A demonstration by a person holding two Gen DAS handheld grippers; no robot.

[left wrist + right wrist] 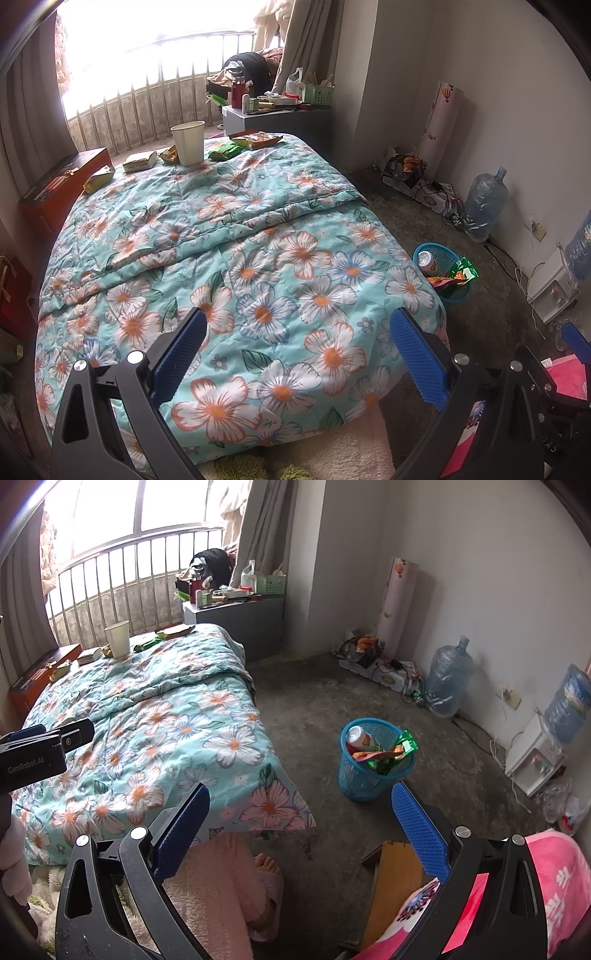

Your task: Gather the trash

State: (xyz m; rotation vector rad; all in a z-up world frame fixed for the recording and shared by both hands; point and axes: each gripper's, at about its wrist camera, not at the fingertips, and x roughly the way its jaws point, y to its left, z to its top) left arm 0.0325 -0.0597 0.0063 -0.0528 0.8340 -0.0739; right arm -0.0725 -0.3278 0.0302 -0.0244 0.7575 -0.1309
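Note:
A blue mesh trash basket (360, 786) stands on the floor right of the bed, holding a can (360, 738) and snack wrappers (388, 755); it also shows in the left wrist view (456, 293). At the bed's far end lie a white paper cup (188, 142), a green wrapper (224, 151), an orange-brown snack bag (256, 140) and several yellow-green wrappers (98, 179). My left gripper (295, 354) is open and empty above the near part of the flowered quilt. My right gripper (299, 834) is open and empty above the floor beside the bed corner.
A grey bedside cabinet (236, 624) with clutter stands by the window. A red box (62, 188) lies at the bed's far left. Water jugs (447, 679), a dispenser (532, 760) and cables line the right wall. A slippered foot (266, 878) and wooden stool (391, 878) are below.

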